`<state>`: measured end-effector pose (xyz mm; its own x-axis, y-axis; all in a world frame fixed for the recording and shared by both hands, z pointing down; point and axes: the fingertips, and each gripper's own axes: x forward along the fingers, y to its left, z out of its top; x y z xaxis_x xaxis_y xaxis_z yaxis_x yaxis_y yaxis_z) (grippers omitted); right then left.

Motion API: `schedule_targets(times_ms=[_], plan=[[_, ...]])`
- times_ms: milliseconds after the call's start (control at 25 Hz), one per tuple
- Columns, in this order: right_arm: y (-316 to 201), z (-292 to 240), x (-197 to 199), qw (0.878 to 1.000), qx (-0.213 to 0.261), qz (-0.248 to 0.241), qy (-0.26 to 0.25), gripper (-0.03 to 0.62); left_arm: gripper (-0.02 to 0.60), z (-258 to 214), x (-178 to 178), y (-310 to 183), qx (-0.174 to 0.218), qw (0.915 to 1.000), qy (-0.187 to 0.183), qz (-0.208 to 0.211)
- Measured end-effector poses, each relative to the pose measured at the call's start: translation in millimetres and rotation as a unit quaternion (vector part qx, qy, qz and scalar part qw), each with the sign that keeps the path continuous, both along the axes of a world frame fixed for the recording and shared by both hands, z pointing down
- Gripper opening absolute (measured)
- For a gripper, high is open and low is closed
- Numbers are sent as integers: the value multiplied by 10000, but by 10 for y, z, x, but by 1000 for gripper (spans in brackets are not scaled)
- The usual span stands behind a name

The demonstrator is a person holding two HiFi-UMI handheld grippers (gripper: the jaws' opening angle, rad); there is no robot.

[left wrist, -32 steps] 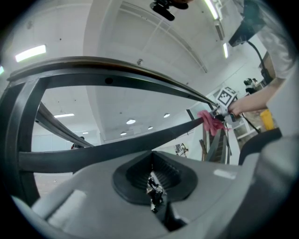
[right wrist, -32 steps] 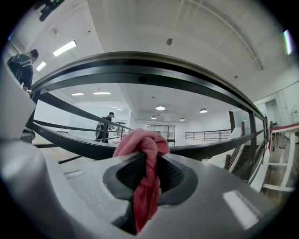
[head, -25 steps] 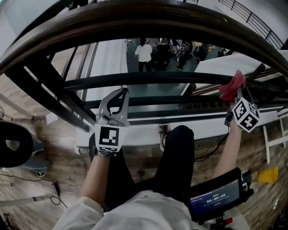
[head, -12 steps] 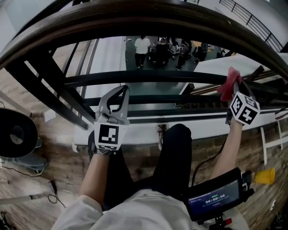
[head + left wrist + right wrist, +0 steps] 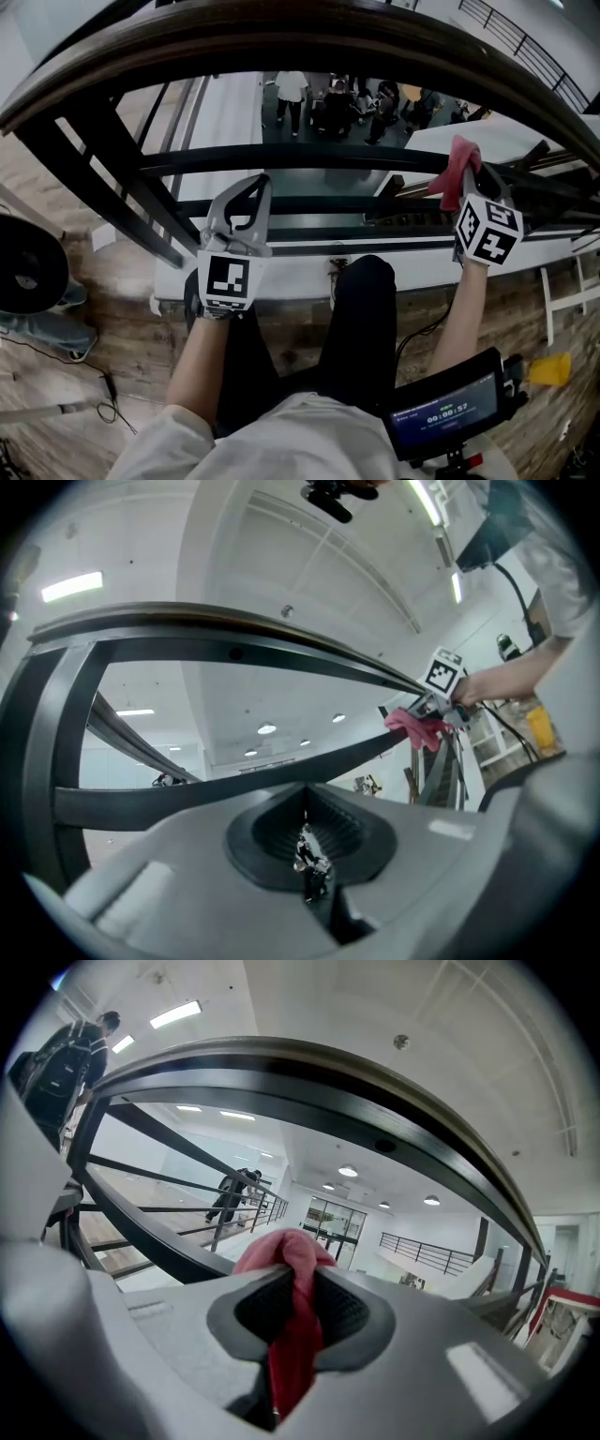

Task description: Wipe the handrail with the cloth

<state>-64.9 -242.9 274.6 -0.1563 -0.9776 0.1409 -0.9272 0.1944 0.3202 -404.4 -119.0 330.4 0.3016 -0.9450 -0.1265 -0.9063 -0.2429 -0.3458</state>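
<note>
A: Red cloth (image 5: 281,1252) clamped in the right gripper (image 5: 295,1290), jaws tight on its middle, a bunch poking out past the tips. Sits under the brown handrail (image 5: 309,37), toward the right end, near the black bar (image 5: 375,161). Touching either? Can't tell.
B: And the left gripper (image 5: 305,846)?
A: Closed on nothing, just below the black bar, well apart from the cloth.
B: Best guess for the step: lift until the bunch, not the jaw tips, meets the handrail. Press lightly, then drag along the curve in one long pass.
A: Agreed. Turn the wrist with the arc, otherwise likely to lose contact mid-sweep. Short bunch, so easy to scrape jaw on rail.
B: Squeeze firmly too. Drag could tug the cloth out.
</note>
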Motion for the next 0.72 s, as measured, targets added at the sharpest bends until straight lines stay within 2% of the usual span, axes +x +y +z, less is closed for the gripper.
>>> schedule_targets(times_ms=[360,720], plan=[[201,-25,-525,9983,-9,-414,402,60,6,-56,-81,114,76,10000,27,-48],[307,-30,-921,9955,-65,-829,461,60,6,-107,-218,206,134,9996,123,-198]])
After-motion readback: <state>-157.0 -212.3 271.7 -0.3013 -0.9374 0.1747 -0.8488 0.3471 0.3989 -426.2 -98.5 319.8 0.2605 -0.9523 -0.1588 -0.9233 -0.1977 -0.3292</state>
